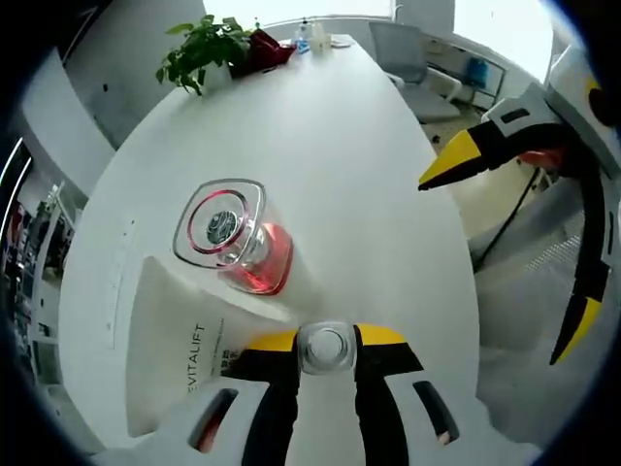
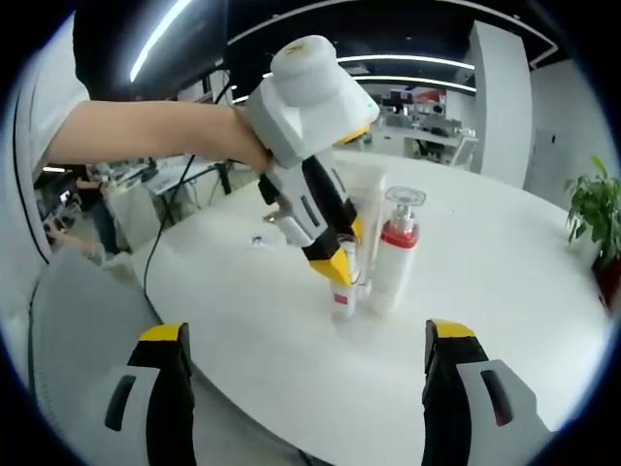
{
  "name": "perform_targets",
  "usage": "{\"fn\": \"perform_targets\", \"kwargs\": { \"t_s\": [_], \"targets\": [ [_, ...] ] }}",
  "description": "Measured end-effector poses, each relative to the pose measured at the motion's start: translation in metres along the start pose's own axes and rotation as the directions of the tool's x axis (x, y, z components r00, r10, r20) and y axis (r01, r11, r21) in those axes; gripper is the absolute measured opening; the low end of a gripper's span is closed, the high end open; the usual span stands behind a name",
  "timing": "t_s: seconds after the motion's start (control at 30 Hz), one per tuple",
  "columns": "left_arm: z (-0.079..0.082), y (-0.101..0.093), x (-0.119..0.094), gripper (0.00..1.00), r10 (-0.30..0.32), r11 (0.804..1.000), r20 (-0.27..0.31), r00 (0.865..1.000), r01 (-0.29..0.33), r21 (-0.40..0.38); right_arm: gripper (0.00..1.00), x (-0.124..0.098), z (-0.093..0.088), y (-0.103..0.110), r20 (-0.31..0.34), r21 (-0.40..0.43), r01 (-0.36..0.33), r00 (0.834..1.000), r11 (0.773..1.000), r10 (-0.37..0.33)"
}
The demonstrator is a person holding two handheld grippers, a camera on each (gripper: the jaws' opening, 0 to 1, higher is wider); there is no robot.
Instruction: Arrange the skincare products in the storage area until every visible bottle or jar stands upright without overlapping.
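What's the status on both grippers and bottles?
Left gripper shut on small bottle. Right gripper open, clear. Pump bottle upright beside tube.

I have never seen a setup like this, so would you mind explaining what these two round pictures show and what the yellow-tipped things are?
A person holds a two-jaw gripper in each hand, and a fisheye camera rides on each. The left gripper view looks down along the left gripper, whose yellow-tipped jaws are shut on a small silver-capped bottle. Beside it stand a red-collared bottle with a clear cap and a white tube, all on a white table. The right gripper view looks across from the other side: the right gripper hangs open at the table's near edge, and the person's hand is seen holding the left gripper down over the bottles. A potted plant stands farther off.
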State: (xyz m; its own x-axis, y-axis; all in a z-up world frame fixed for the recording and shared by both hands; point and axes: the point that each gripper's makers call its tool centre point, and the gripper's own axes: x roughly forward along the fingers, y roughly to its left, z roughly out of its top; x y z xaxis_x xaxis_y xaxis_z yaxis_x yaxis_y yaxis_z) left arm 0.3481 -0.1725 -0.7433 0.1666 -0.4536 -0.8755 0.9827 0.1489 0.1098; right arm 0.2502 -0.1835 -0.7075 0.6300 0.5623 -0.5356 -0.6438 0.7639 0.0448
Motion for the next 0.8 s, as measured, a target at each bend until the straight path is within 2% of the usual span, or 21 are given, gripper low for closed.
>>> {"fn": "perform_targets", "kwargs": {
  "t_s": [0.8],
  "targets": [
    [0.0029,0.0013,-0.0055,0.32,0.015,1.0,0.009,1.0,-0.015,0.027,0.99,0.0005,0.0,0.0001,-0.004,-0.004,0.001,1.0,1.0,-0.001]
  ]
}}
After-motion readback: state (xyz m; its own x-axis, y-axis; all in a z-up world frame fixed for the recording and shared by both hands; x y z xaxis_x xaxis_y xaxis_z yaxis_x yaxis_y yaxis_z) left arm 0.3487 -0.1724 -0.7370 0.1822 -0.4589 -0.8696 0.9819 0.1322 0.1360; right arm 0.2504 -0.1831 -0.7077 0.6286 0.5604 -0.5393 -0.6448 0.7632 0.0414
